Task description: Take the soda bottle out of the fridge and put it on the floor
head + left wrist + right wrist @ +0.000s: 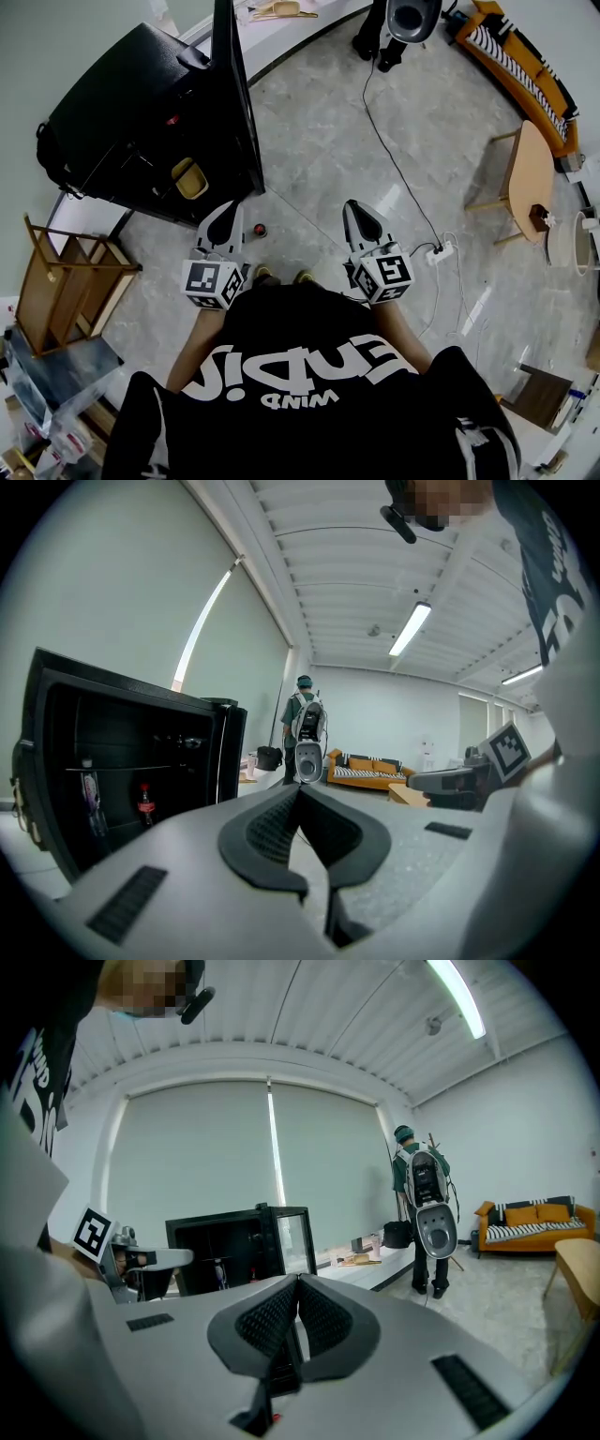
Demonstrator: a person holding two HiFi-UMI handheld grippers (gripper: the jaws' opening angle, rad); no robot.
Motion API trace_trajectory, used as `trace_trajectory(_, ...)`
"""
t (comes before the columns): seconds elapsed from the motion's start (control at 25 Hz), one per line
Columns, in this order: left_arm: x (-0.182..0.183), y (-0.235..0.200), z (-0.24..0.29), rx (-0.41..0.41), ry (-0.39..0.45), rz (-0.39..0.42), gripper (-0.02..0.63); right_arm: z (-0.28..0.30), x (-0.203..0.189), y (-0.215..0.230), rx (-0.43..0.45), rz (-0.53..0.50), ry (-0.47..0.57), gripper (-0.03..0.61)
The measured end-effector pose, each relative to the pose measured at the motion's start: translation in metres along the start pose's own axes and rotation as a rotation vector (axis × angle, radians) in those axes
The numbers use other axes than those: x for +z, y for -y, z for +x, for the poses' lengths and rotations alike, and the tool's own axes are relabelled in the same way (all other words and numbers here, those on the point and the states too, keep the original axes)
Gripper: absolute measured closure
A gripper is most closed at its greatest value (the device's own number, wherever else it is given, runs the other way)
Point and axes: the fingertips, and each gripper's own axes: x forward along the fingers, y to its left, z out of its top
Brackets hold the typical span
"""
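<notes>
Seen from above, a person in a black printed shirt (300, 375) stands on a grey tiled floor (375, 150), holding a two-jaw gripper in each hand. Both grippers point ahead toward 12 o'clock. The left gripper (225, 214) has its fingers pressed together with nothing between them, and the left gripper view shows the dark ribbed pads meeting at the tips. The right gripper (356, 214) is likewise closed and empty, its pads touching. The two grippers sit side by side with a gap between them.

A black fridge (112, 103) stands at 10 o'clock from the person, with its door (234, 84) swung open. The soda bottle (145, 803), dark with red on it, stands upright on a shelf inside the fridge. It appears at 9 o'clock in the left gripper view, well apart from both grippers. A yellow container (190, 178) sits lower in the fridge opening.

On the floor between the grippers, nearer the left one, is a small red-topped object (260, 229); what it is cannot be told. A white power strip (439, 251) lies on the floor at 3 o'clock from the right gripper.

A second person (409, 1171) stands at 12 to 1 o'clock. An orange sofa (520, 66) is at 2 o'clock, a wooden table (530, 173) at 3 o'clock, and a wooden shelf unit (56, 281) at 9 o'clock.
</notes>
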Motion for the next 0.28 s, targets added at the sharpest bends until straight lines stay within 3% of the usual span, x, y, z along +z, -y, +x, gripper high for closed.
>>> trace_trajectory(0.28,-0.0037,-0.0015,-0.006,0.024,-0.002,-0.012,0.606,-0.0017,0.0012,-0.006,0.003,0.003,0.006,0.555)
